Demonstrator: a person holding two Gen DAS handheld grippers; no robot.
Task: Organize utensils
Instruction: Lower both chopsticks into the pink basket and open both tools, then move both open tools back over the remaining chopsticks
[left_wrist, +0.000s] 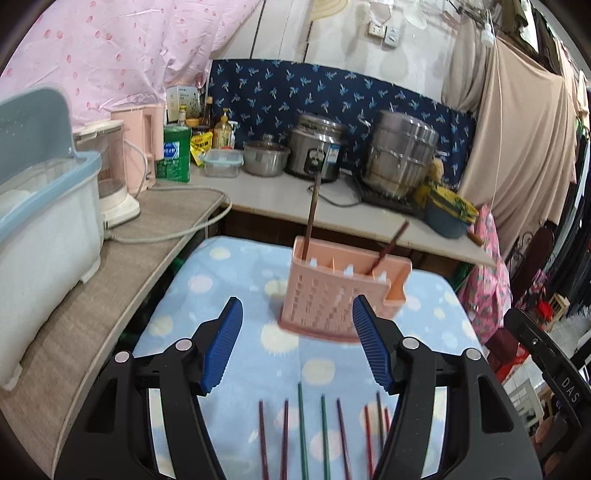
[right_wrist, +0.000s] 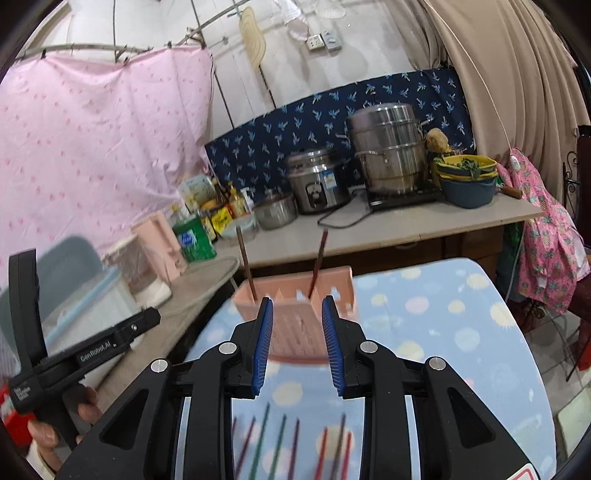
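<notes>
The desk (left_wrist: 229, 295), under a blue cloth with pale dots, filled the lower centre of both views. On it, at mid-frame, stood the pink utensil holder (left_wrist: 332, 291), with two brown chopsticks (left_wrist: 312, 218) standing in its compartments, one at the left end and one leaning nearer the right. The left claw (left_wrist: 297, 345) stood wide open with nothing between its pads. The right claw (right_wrist: 297, 347) was parted more narrowly, also empty. Loose coloured chopsticks (left_wrist: 323, 439) lay side by side along the bottom edge.
</notes>
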